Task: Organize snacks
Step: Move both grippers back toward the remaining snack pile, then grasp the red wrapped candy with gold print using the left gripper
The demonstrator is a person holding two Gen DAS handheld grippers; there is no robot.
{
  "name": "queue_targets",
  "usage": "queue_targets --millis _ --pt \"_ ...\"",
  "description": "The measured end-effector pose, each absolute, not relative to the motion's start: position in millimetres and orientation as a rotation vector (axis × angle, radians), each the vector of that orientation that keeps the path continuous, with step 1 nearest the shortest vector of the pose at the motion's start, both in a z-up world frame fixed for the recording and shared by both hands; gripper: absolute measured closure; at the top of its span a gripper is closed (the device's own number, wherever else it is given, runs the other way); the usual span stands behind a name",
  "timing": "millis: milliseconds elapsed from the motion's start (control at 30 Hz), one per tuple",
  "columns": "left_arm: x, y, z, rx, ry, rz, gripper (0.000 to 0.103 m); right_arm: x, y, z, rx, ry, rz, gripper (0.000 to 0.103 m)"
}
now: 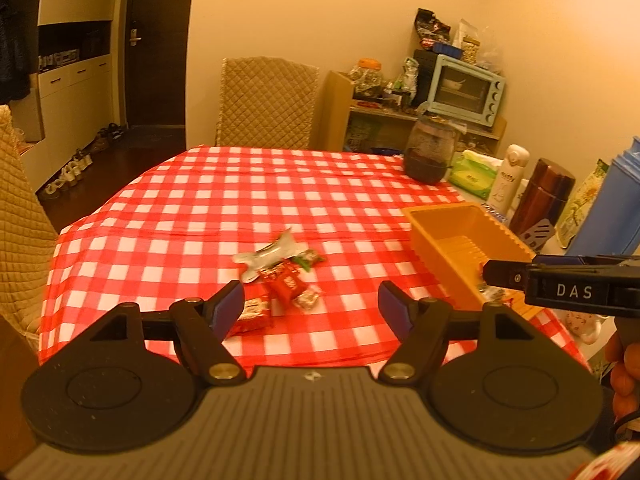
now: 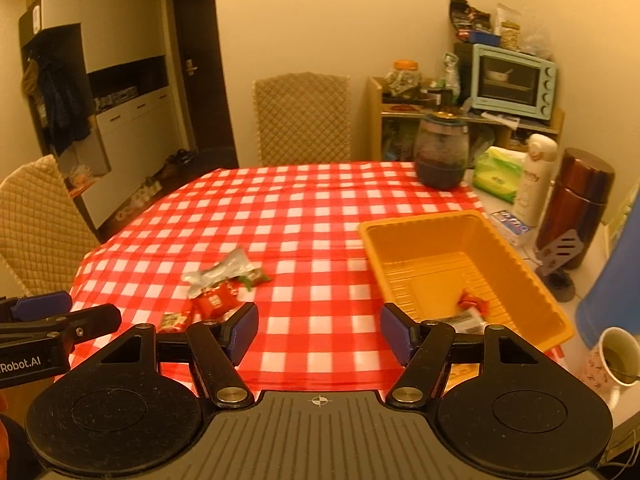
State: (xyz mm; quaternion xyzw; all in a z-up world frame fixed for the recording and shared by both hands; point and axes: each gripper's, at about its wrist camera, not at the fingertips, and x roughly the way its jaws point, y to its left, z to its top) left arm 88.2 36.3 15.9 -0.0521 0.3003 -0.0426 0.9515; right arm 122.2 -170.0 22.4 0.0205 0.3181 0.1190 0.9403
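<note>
The heap of red and silver foil-wrapped snacks [image 1: 280, 276] lies just ahead-left of the empty, spread left gripper [image 1: 311, 304] — nearer than the empty, spread right gripper [image 2: 318, 330] by the orange plastic tray [image 2: 516, 264].

A lived-in home dining room, plainly: red-checked tablecloth [image 2: 304, 208] over the table, quilted chair covers [image 2: 302, 118], a pale blue toaster oven [image 2: 514, 80] on a cluttered wooden shelf [image 2: 400, 112]. Shoes [image 1: 76, 164] lined along the hallway floor by the dark entry door [image 2: 200, 68]. Thermos flasks [image 2: 576, 200] and tissues [image 2: 498, 174] at the table's edge.
</note>
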Motion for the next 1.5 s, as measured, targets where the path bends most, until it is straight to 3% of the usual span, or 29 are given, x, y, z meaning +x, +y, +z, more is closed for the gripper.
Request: queue_targets --millis 833,1167,1433,1500 --pt "149 81 -69 0.019 0.744 -0.091 0.033 182 -138 -72 0.033 0.737 0.328 0.035" --pt "196 84 -106 0.177 0.771 -0.209 0.040 214 -124 -104 0.015 0.764 0.378 0.035" --pt "223 86 -119 0.291 0.753 -0.333 0.041 235 -109 -114 0.020 0.779 0.403 0.035" --pt "228 85 -122 0.281 0.758 -0.352 0.047 238 -105 -115 0.023 0.777 0.412 0.035"
